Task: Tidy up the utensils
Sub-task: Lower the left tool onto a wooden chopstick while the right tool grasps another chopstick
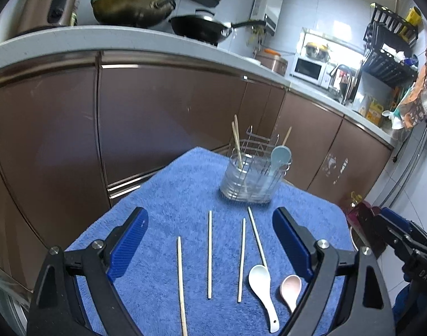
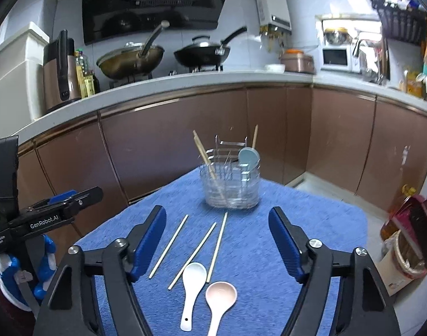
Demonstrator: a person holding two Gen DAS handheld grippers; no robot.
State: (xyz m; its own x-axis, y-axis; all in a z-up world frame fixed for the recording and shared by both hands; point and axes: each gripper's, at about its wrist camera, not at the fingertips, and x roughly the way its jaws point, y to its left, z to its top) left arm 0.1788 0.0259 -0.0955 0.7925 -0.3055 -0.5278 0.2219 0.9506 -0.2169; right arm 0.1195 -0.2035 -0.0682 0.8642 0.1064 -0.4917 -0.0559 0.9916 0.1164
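Several loose chopsticks [image 1: 209, 254] lie on a blue towel [image 1: 168, 196], also in the right wrist view [image 2: 170, 246]. A white spoon [image 1: 262, 288] [image 2: 192, 285] and a pink spoon [image 1: 290, 289] [image 2: 220, 299] lie beside them. A clear utensil holder [image 1: 254, 176] [image 2: 231, 183] at the towel's far end holds chopsticks and a light blue spoon [image 1: 280, 155] [image 2: 248, 156]. My left gripper [image 1: 210, 240] is open and empty above the chopsticks. My right gripper [image 2: 217, 240] is open and empty above the spoons.
Brown cabinets [image 2: 185, 140] and a counter with two woks [image 2: 129, 58] stand behind the towel-covered table. A bin and bags [image 2: 409, 240] sit on the floor at right. The other gripper shows at each view's edge, the right one [image 1: 401, 232] and the left one [image 2: 53, 210].
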